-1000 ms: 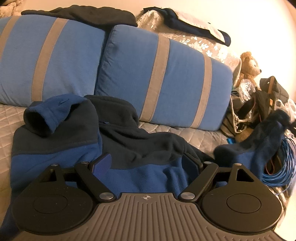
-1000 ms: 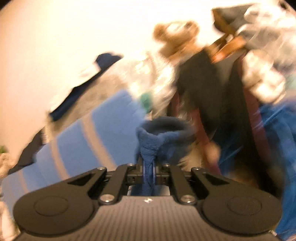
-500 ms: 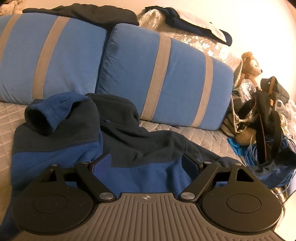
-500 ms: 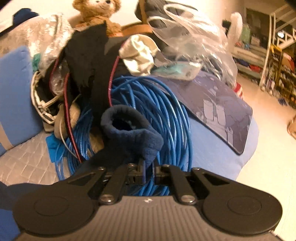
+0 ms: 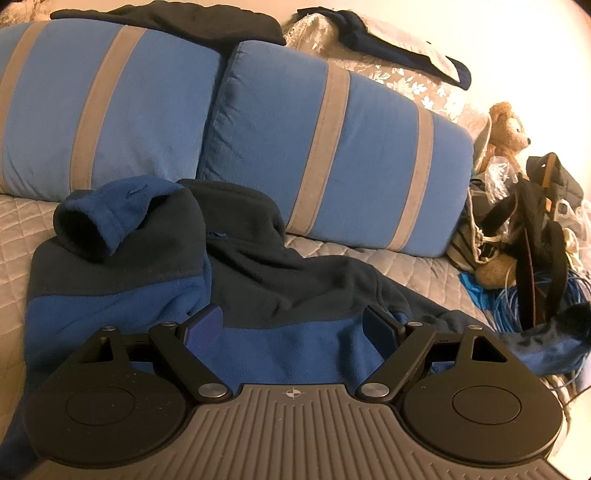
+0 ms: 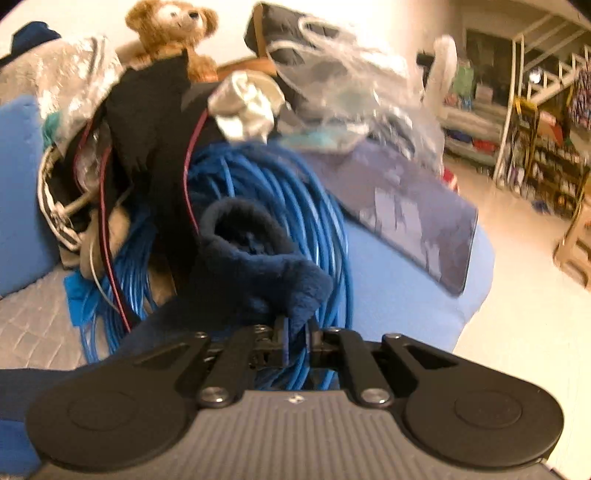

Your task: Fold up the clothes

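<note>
Grippers differ sharply: the left gripper (image 5: pixel 293 326) stands with its blue-padded fingers (image 5: pixel 205 325) spread wide and gripping nothing, hovering over the two-tone blue and navy fleece pullover (image 5: pixel 258 280), while the right gripper (image 6: pixel 295 341) is nearly clenched, a fold of the navy sleeve cuff (image 6: pixel 258 258) pinched between its jaws. From the left wrist view the pullover lies rumpled on the grey quilted bed cover (image 5: pixel 417 266), its other cuffed sleeve (image 5: pixel 110 214) bunched at 10 o'clock and the stretched sleeve trailing off toward 3 o'clock. Behind it, at 12 o'clock, two blue cushions with grey stripes (image 5: pixel 332 147) lean side by side, with dark clothes (image 5: pixel 177 18) draped on top. At 2 o'clock a brown teddy bear (image 5: pixel 506 125) sits above a heap of bags and a coil of bright blue cable (image 6: pixel 288 206), which lies just behind the held cuff in the right wrist view; a room with shelving (image 6: pixel 535 147) shows at 2 o'clock there. Compared with half a second ago, the left gripper's view is almost unchanged, and the right gripper still pinches the cuff, its view now closer to the cable and blurred.
</note>
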Available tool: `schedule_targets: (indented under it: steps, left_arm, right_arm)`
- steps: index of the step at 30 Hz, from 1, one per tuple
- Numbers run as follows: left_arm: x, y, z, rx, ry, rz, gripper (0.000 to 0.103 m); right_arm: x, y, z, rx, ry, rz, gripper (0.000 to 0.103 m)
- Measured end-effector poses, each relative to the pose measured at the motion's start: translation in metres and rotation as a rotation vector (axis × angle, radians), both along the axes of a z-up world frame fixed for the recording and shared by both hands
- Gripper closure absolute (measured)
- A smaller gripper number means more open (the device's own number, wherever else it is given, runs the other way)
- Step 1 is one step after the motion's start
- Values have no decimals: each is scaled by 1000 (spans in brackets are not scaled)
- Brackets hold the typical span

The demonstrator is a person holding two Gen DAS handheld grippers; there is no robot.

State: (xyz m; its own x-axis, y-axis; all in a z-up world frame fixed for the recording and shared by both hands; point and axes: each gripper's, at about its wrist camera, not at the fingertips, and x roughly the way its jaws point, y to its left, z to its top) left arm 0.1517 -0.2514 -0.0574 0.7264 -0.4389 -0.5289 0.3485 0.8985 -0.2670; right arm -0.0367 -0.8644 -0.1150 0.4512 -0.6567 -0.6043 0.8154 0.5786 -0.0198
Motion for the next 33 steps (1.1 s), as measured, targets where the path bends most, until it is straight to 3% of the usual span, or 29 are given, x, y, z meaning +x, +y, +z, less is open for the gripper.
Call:
schedule_targets:
  steps: [1,2,6,10,19,23,29,33]
  left_arm:
    - [0,0,0,-1,1,0,19]
    - [0,0,0,-1,2,0,19]
    - [0,0,0,1,-1,-3,19]
    - [-2,1,2,1,-16,4,19]
    - [-6,5,13,22,-57,42,19]
    - [-8,7,17,36,-77,54,19]
    - [-10,8,10,33,-105,20,19]
    - [-7,8,7,29,-98,26,19]
  right_arm:
    - [0,1,-3,10,-1,-1,70]
    - [-1,3,-5,12,-2,3,65]
    - [-5,17,-6,-22,20,-12,20]
    - [-13,33,3,-45,-22,-16,3]
    - [-6,89,38,-162,-133,105,0]
    - [23,122,44,-136,-133,354,0]
    - [96,183,34,-90,-31,776,2]
    - [156,223,22,-35,92,933,16]
